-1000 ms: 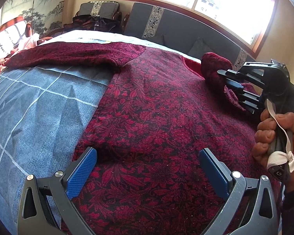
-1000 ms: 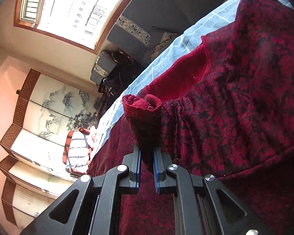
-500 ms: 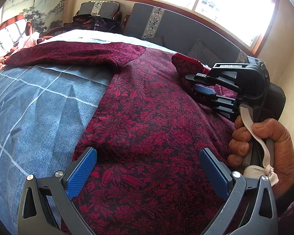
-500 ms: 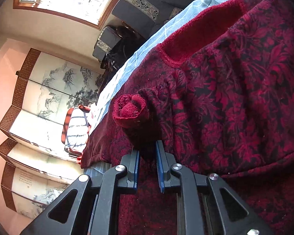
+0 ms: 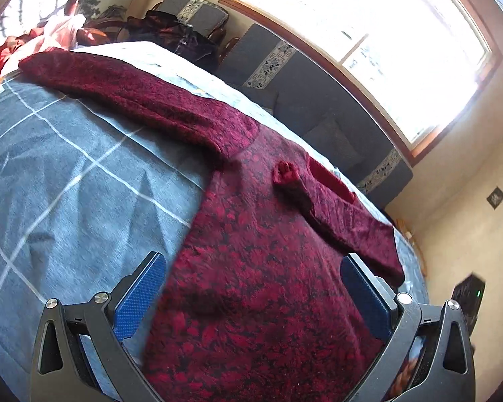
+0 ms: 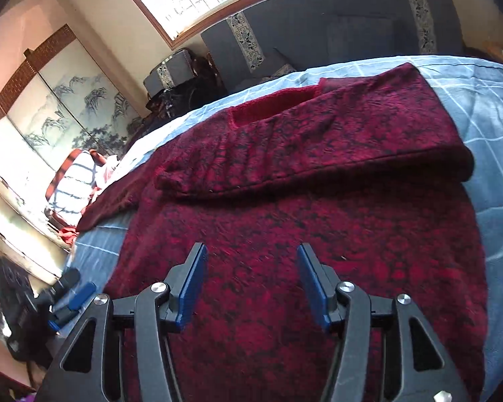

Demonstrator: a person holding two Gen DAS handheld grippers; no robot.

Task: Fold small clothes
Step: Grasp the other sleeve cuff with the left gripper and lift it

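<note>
One sleeve [image 5: 335, 214] of the red sweater [image 5: 251, 284] on the bed [image 5: 67, 184] lies folded across its chest. The right tool [image 6: 251, 281], its jaws just opened, is empty; the left tool [image 5: 251, 294] hangs open. Next, I'd pinch the outstretched sleeve [image 5: 134, 97] near its cuff and lay it flat across.

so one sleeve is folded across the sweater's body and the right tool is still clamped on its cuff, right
Not quite. The sleeve does lie folded across the sweater, but the right tool has just been opening and stands open, nothing between its pads, as the right wrist view shows.
</note>
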